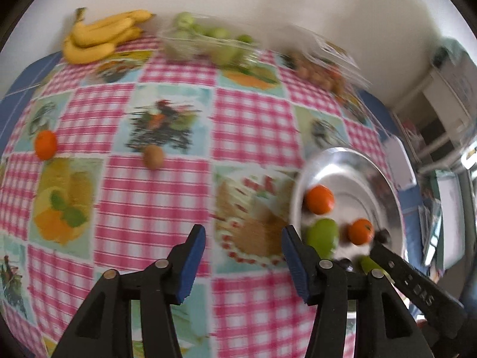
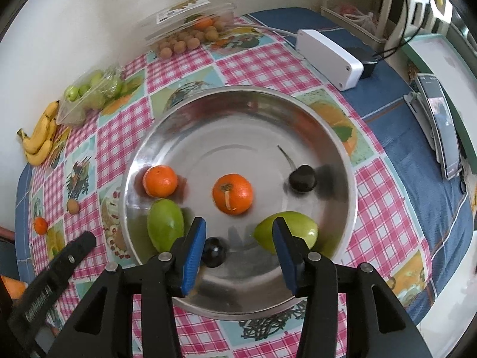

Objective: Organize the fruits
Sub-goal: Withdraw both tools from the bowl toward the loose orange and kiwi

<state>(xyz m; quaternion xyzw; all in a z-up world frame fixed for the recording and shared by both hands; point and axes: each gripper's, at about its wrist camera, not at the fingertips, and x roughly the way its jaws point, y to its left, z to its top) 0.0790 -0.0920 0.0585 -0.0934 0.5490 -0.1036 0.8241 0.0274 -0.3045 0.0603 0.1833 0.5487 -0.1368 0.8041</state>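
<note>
Left tongs (image 1: 243, 256) gape empty over the surface (image 1: 155, 197). Loose mandarin (image 1: 45, 144) far ahead-left, small brown fruit (image 1: 154, 157) ahead: light, soft-skinned, roll easily; pinch across the middle. Right tongs (image 2: 238, 246) open, empty over steel bowl (image 2: 342, 161).

A white box (image 2: 329, 56) with a cable lies near the table's far edge, a phone (image 2: 444, 125) along its right edge.
</note>
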